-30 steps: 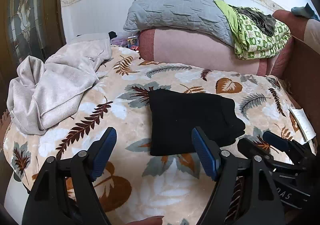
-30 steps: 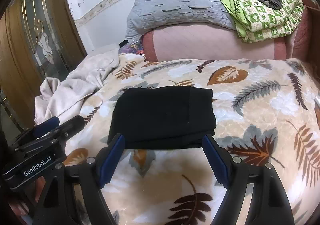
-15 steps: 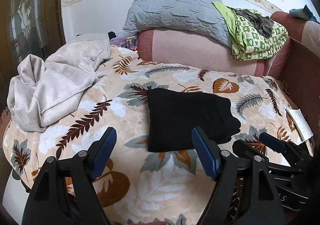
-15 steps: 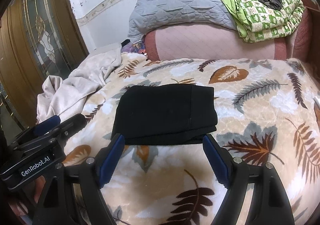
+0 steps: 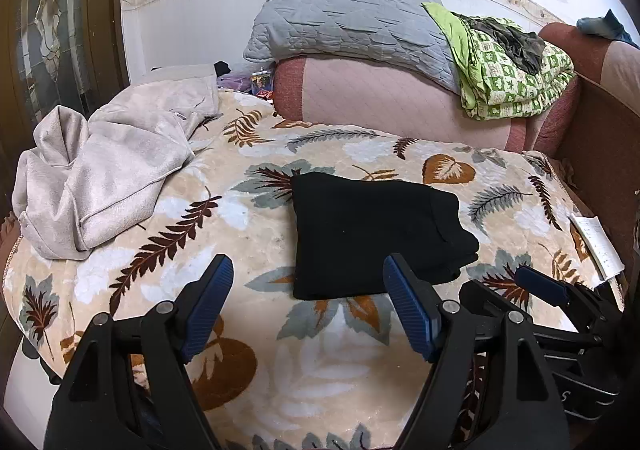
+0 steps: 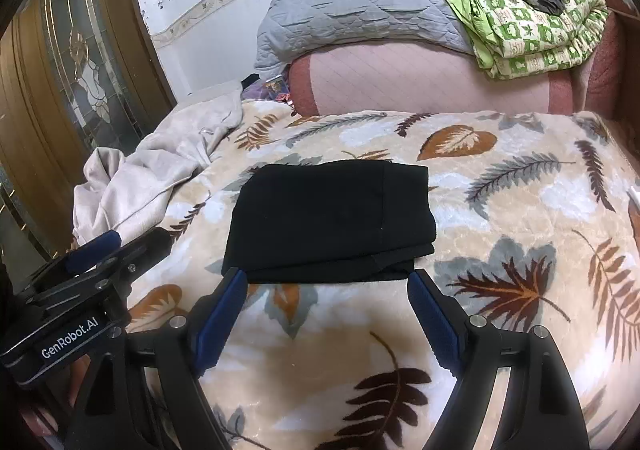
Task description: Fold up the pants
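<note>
The black pants (image 5: 372,234) lie folded into a compact rectangle on the leaf-patterned blanket (image 5: 280,362); they also show in the right wrist view (image 6: 332,226). My left gripper (image 5: 308,306) is open and empty, hovering just short of the pants' near edge. My right gripper (image 6: 328,314) is open and empty, its blue pads level with the pants' near edge, not touching. The right gripper also shows in the left wrist view (image 5: 536,290), and the left gripper in the right wrist view (image 6: 94,250).
A crumpled beige garment (image 5: 100,177) lies at the bed's left. At the back a pink bolster (image 5: 400,105) carries a grey quilted pillow (image 5: 352,21) and a green patterned quilt (image 5: 508,81). A wooden door (image 6: 60,97) stands left. A paper slip (image 5: 596,246) lies at the right edge.
Both grippers have drawn back and up from the folded pants, so the pants look smaller and farther. The pants have not moved.
</note>
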